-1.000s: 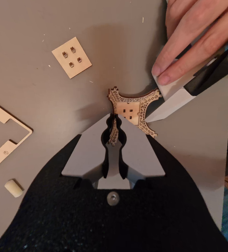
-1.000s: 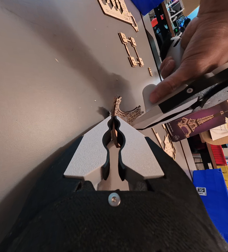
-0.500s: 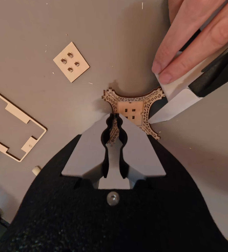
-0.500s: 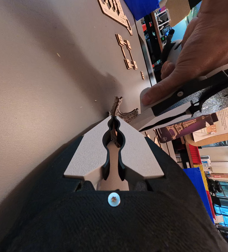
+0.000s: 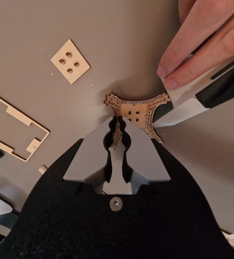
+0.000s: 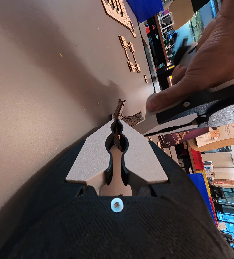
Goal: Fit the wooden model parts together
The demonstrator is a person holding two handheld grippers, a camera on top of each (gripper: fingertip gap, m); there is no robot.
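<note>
Since last frame we've swung tower base (image 5: 134,110) further from slotted square (image 5: 70,61). Left tongs (image 5: 117,120) clamped on 1 leg, right tongs (image 6: 117,122) clamped on another, base just above table (image 5: 127,35). Mid-step; next, line up a mating piece, probably.

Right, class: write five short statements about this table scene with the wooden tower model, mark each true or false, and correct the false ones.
1. The left tool is shut on a leg of the tower base. True.
2. The right tool is open and empty. False: it is shut on another leg of the same base.
3. A loose square plate with four holes lies apart from the base. True.
4. The plate in the middle of the base has no holes. False: it shows four holes.
5. The table is bright red. False: it is grey.
</note>
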